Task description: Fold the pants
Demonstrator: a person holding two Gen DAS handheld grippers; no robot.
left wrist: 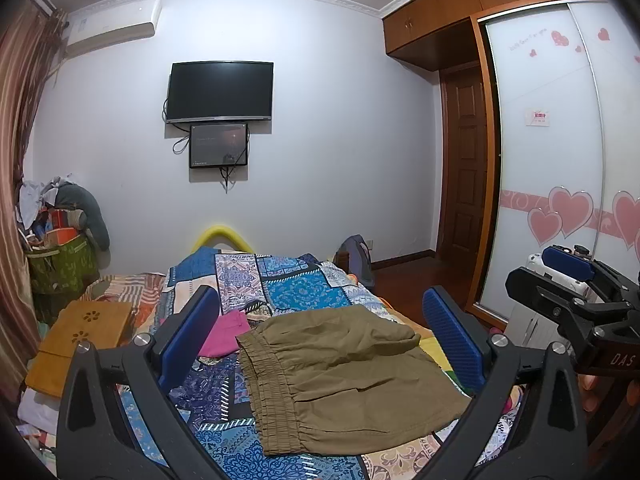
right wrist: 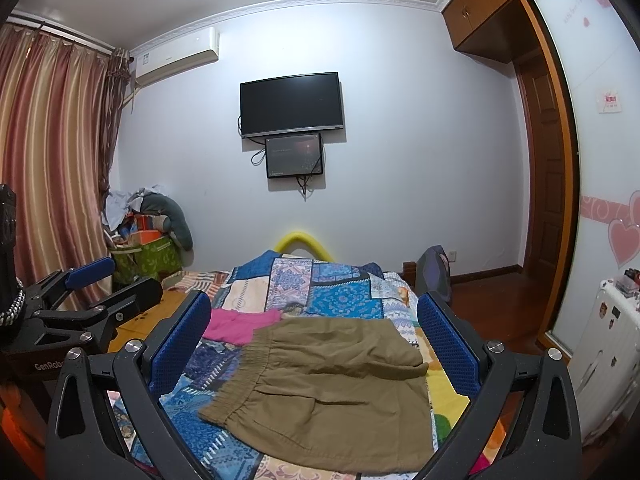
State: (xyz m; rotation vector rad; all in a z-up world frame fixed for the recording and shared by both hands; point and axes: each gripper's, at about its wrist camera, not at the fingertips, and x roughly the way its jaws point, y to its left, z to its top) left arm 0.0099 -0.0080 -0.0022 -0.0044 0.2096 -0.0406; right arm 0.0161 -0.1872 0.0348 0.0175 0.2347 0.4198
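Handheld two-finger grippers: appearance

The black plastic left gripper (left wrist: 320, 336) has two triangular-cutout arms, round silver screws at the pivots, and blue textured rectangular pads (left wrist: 452, 340). The black plastic right gripper (right wrist: 314, 340) matches it, with blue dimpled pads (right wrist: 448, 340) and the same silver screws. Seen from the side, the right unit's body bears white lettering "DAS" and the left unit's body white lettering "GenRob", cut off at the frame edge. Fingertips show at the handle, detail unclear.
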